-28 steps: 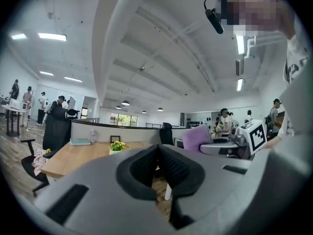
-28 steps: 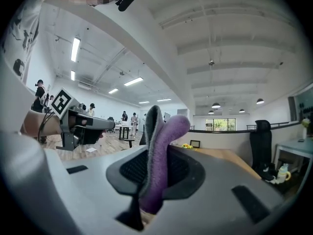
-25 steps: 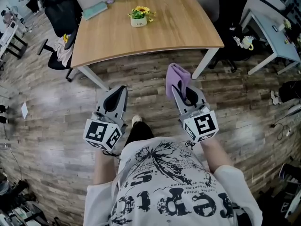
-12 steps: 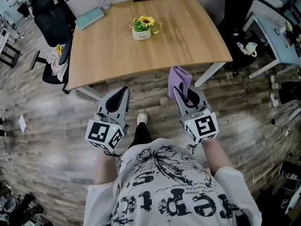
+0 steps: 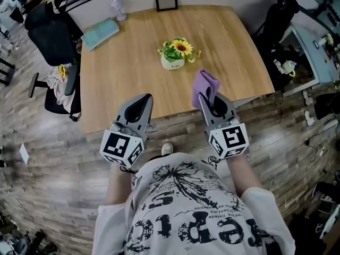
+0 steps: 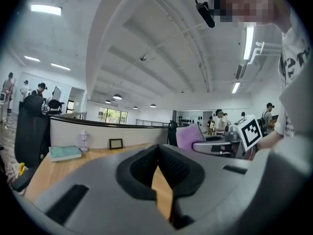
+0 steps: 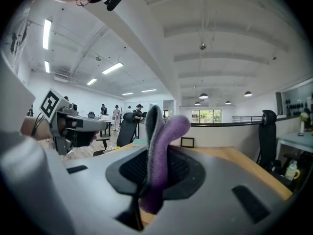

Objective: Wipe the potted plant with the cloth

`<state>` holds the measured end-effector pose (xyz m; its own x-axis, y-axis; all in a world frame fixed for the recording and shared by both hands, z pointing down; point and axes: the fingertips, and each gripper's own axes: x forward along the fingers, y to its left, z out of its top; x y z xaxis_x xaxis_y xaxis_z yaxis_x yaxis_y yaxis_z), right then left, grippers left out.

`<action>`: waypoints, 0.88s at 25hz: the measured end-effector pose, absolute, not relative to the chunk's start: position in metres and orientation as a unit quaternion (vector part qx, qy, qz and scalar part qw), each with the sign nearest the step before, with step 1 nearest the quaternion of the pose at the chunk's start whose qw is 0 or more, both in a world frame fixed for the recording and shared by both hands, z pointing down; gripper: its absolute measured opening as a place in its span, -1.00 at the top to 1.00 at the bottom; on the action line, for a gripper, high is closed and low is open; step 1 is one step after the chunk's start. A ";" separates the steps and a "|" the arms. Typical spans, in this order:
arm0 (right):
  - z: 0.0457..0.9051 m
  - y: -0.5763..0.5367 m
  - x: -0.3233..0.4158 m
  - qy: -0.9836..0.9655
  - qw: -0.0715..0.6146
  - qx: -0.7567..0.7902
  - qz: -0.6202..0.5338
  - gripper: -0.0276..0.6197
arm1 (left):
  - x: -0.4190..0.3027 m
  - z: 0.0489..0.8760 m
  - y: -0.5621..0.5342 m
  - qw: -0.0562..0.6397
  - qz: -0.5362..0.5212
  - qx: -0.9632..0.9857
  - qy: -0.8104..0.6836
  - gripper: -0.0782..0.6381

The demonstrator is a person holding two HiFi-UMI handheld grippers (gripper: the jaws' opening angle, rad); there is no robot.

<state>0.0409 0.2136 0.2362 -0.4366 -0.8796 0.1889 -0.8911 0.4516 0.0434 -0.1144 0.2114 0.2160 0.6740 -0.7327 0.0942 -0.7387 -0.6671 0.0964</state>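
My right gripper is clamped on the purple cloth; my left gripper is closed, empty. The potted sunflower, upper centre, is untouched, so all the wiping remains.

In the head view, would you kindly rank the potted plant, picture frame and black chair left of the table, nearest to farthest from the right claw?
From the right claw, holding the purple cloth:
1. Potted plant, middle of the table, ahead-left.
2. Picture frame, table's far edge.
3. Black chair, past the table's left side.
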 end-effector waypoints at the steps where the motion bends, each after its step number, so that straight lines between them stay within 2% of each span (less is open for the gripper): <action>1: 0.238 0.203 0.038 -0.845 0.092 0.526 0.035 0.70 | -0.117 0.217 0.199 0.065 0.025 0.914 -0.399 0.77; 6: 0.249 0.162 0.033 -0.842 0.109 0.526 0.048 0.70 | -0.120 0.228 0.154 0.079 0.024 0.914 -0.397 0.77; 15: 0.269 0.084 0.080 -0.840 0.130 0.524 0.055 0.70 | -0.085 0.258 0.089 0.094 0.047 0.909 -0.403 0.77; 22: 0.302 0.001 0.128 -0.835 0.189 0.514 0.054 0.70 | -0.059 0.299 0.024 0.116 0.083 0.897 -0.419 0.77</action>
<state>0.1281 0.0011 0.3021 -0.4000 -0.8376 0.3722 -0.8787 0.4658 0.1040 -0.0592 0.0239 0.2988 0.6356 -0.7319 0.2457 -0.7703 -0.6226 0.1379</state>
